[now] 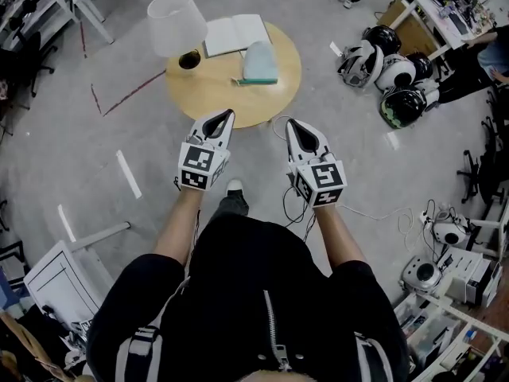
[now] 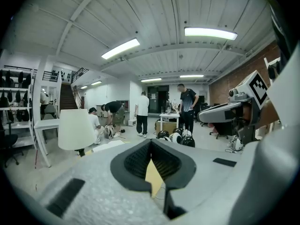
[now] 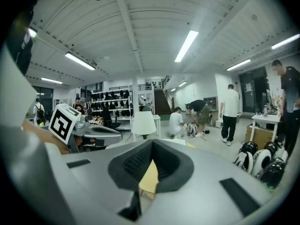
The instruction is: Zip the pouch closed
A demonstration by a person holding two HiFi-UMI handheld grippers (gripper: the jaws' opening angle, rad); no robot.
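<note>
A pale teal pouch (image 1: 260, 62) lies on the round wooden table (image 1: 231, 98), to the right of its middle. Both grippers hover side by side just short of the table's near edge, pointing at it and apart from the pouch. My left gripper (image 1: 226, 114) is shut with nothing in it, and so is my right gripper (image 1: 291, 122). In the left gripper view the jaws of the left gripper (image 2: 150, 142) meet at the tip, with only a sliver of tabletop showing through. The right gripper (image 3: 152, 142) looks the same in its own view. Neither gripper view shows the pouch.
A white lamp (image 1: 175, 24) and an open book (image 1: 235, 34) share the table's far side. Several helmets (image 1: 390, 70) lie on the floor at the right, with cables (image 1: 374, 213) and shelving nearby. People (image 2: 187, 108) stand farther off in the room.
</note>
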